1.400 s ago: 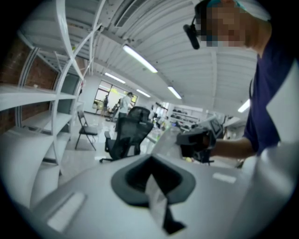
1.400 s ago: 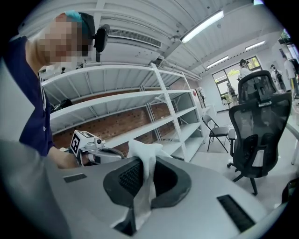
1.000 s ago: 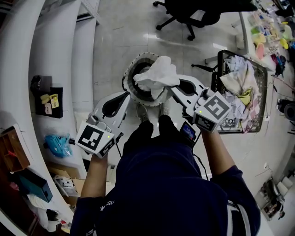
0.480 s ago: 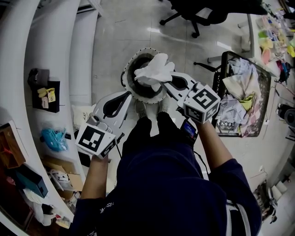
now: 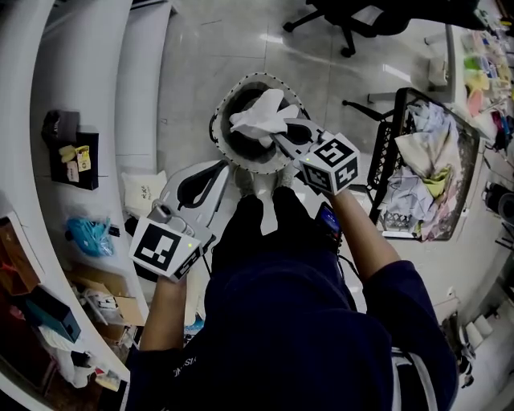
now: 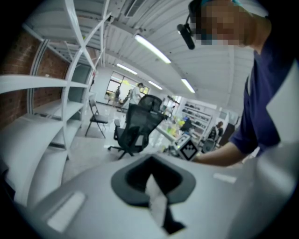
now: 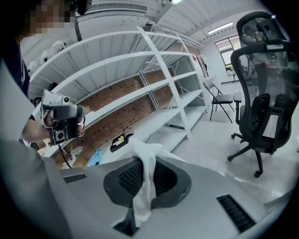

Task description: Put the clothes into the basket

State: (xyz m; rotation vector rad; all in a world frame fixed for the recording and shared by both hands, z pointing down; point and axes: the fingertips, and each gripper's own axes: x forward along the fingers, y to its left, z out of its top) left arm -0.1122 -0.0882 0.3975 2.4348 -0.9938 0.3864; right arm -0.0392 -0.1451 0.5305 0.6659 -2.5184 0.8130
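A round basket [image 5: 217, 120] with a pale, dark-stitched rim stands on the floor in front of the person's shoes. My right gripper [image 5: 275, 136] reaches over its opening, shut on a crumpled white cloth [image 5: 259, 117] that hangs down into the basket. In the right gripper view the cloth [image 7: 142, 186] drapes from the closed jaws of the right gripper [image 7: 141, 163]. My left gripper [image 5: 221, 166] sits lower left, just outside the rim, jaws together. In its own view the left gripper [image 6: 153, 163] has a thin white strip in the seam; what it is I cannot tell.
A black wire cart [image 5: 462, 136] piled with several pale clothes stands to the right. A black office chair [image 5: 361, 16] is beyond the basket. White shelving [image 5: 72, 96] curves along the left, with boxes [image 5: 48, 309] and a blue bag [image 5: 87, 235] on the floor.
The right gripper has sunk with the white cloth, from above the rim down into the basket's opening. The left gripper has dropped a little beside the basket.
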